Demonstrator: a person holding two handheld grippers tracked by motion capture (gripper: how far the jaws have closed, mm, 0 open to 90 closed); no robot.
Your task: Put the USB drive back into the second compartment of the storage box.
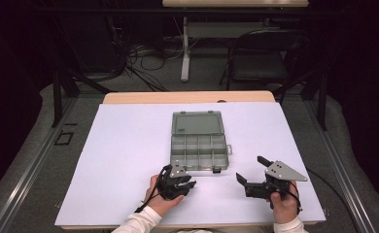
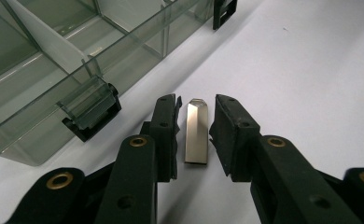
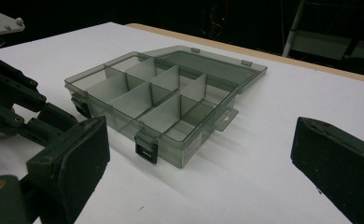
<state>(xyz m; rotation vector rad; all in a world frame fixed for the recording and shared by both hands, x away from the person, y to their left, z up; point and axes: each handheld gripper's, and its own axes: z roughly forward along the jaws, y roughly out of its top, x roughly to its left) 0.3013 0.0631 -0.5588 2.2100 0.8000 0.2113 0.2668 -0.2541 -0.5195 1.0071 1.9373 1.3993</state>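
Your left gripper is down on the white table, its fingers drawn in close on either side of a small silver metal bar that lies flat between them. A thin gap shows on each side, so the pads are not pressing on it. The bar rests on the table just in front of the clear compartment box, near its black latch. The box stands open, lid laid back. Your right gripper hangs to the right of the box, fingers spread wide with nothing between them.
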